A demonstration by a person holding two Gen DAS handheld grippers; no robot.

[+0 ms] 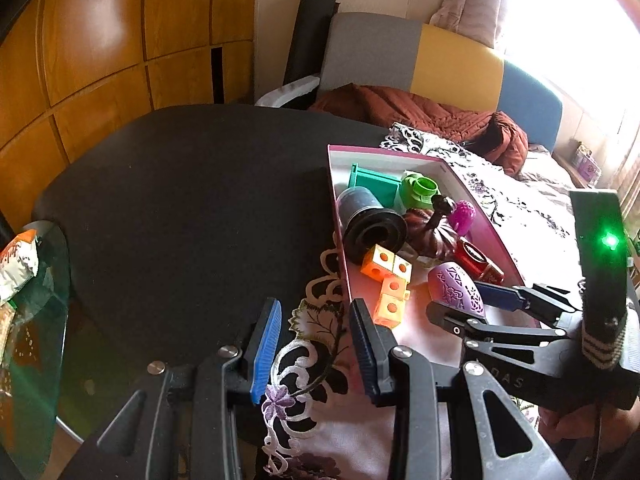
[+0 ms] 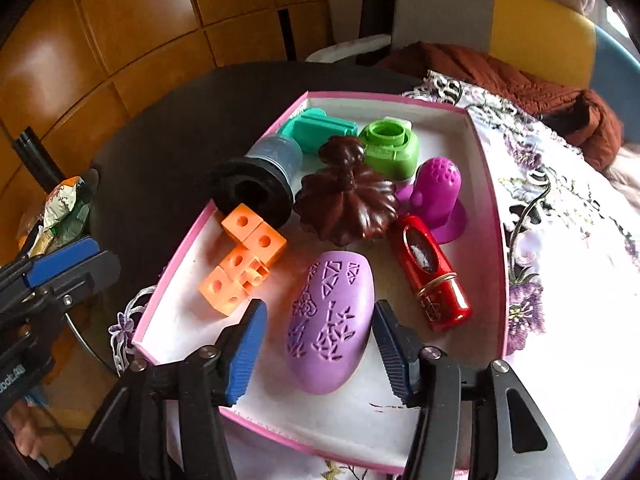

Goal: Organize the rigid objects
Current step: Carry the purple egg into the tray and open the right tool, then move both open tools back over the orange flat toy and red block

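Note:
A pink-rimmed white box [image 2: 486, 184] [image 1: 340, 248] holds several objects: a purple patterned egg [image 2: 330, 326] [image 1: 456, 286], orange linked cubes [image 2: 244, 258] [image 1: 390, 284], a red case [image 2: 434, 272], a brown pumpkin-shaped piece [image 2: 346, 204], a black spool [image 2: 256, 188], a green cap [image 2: 390, 146], a teal block [image 2: 316, 128] and a magenta thimble [image 2: 438, 196]. My right gripper [image 2: 318, 344] [image 1: 470, 298] is open, its pads on either side of the egg with gaps. My left gripper [image 1: 316, 344] is open and empty over the cloth beside the box's left wall.
The box sits on an embroidered white cloth [image 2: 560, 264] over a black round table [image 1: 180, 192]. A glass side table [image 1: 36, 320] with a snack bag [image 1: 18, 264] stands at the left. A bed with a brown blanket [image 1: 420, 114] lies behind.

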